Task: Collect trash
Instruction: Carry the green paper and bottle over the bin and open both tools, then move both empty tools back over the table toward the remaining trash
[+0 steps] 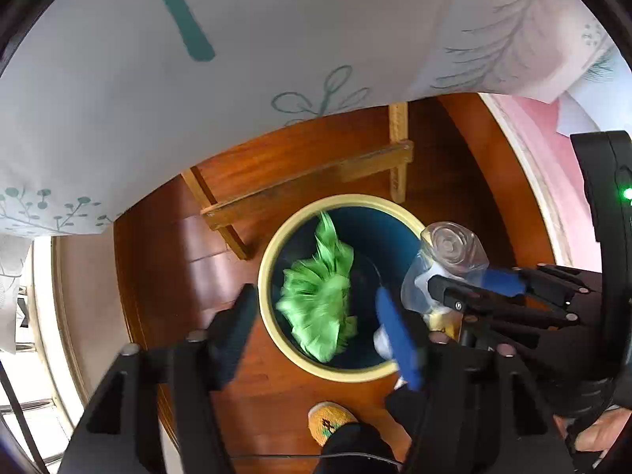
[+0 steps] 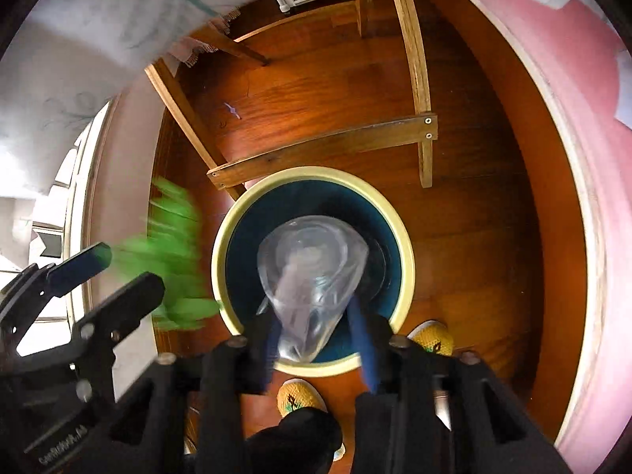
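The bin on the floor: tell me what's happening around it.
A person holds two grippers over the round bin. The left gripper is open, with a blurred green wrapper loose between its fingers, over the bin. The right gripper has a clear plastic bottle between its fingers, also above the bin.

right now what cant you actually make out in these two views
- green trash: motion-blurred in both views, so what it is stays unclear.
- bin floor: left wrist view, covered by the green trash; right wrist view, by the clear plastic bottle.
- bottle's cap end: right wrist view, hidden between the right gripper fingers.
- yellow slippers: partly cut off by the gripper bodies.
- left gripper: open, nothing touching its pads.
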Available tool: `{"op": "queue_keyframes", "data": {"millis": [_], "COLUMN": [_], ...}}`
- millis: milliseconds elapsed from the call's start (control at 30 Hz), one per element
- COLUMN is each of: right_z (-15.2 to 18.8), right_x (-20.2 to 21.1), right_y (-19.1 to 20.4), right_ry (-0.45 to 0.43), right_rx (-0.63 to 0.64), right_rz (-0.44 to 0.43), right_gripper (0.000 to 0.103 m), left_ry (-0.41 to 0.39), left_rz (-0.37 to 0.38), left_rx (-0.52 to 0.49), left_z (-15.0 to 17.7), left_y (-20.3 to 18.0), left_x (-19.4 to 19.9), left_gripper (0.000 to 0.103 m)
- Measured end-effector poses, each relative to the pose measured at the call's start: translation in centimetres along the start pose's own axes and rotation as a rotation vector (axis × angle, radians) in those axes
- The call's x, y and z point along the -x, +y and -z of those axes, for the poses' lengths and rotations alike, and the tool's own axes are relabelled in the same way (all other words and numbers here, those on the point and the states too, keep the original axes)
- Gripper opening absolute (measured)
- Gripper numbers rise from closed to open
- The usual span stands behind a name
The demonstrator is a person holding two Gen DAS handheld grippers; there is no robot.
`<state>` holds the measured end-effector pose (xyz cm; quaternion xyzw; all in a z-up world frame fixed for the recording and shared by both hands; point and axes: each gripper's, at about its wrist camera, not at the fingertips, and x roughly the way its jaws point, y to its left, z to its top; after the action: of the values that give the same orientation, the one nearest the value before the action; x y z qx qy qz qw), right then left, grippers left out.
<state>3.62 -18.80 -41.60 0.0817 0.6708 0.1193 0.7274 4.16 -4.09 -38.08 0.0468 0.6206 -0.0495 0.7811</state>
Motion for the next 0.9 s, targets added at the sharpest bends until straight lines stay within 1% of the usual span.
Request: {"op": "queue_keyframes", "data": {"millis": [33, 67, 100, 133, 233, 433, 633, 900], "right_z": [-0.2, -0.3, -0.4, -0.4, -0.6, -0.4, -0.5, -0.6], "right_x": [-0.1, -0.1, -0.1, 0.0, 0.1, 2.1, 5.7, 12.4], "right_y": [-0.2, -0.3, -0.4, -0.4, -0.4, -0.1, 1.0, 3.3], "right_ry": [-0.001, -0.004, -0.003, -0.002, 0.0, -0.007, -0.017, -0.046], "right_rx": [-0.003, -0.006, -0.007, -0.009, -0.013, -0.033, -0.038, -0.029], "right_rz": [0.003, 0.005, 0.004, 0.002, -0.002, -0.011, -0.011, 0.0], "right_gripper": [0.05, 0.052, 0.053, 0.054, 0.054, 0.055, 0.055, 0.055], "left_ry": [-0.006, -0.003, 0.001, 0.0, -0.012, -0.022, -0.036, -0.064], "left_rz": [-0.012, -0.015, -0.016, -0.019, -0.025, -0.027, -0.014, -0.003], "left_rx": [0.011, 0.021, 0.031, 0.042, 0.059, 0.083, 0.094, 0.097], "left_z": [0.0, -0.2, -0.3, -0.3, -0.7, -1.2, -2.1, -2.8], "left_y": [0.2, 0.5, 0.9, 1.1, 1.8, 2.0, 2.7, 3.1], "left_x": [-0.3, -0.4, -0.4, -0.3, 0.4, 2.9, 7.0, 13.9], "left_gripper": [0.079, 0.085, 0.094, 0.096, 0.096, 0.096, 0.096, 0.096]}}
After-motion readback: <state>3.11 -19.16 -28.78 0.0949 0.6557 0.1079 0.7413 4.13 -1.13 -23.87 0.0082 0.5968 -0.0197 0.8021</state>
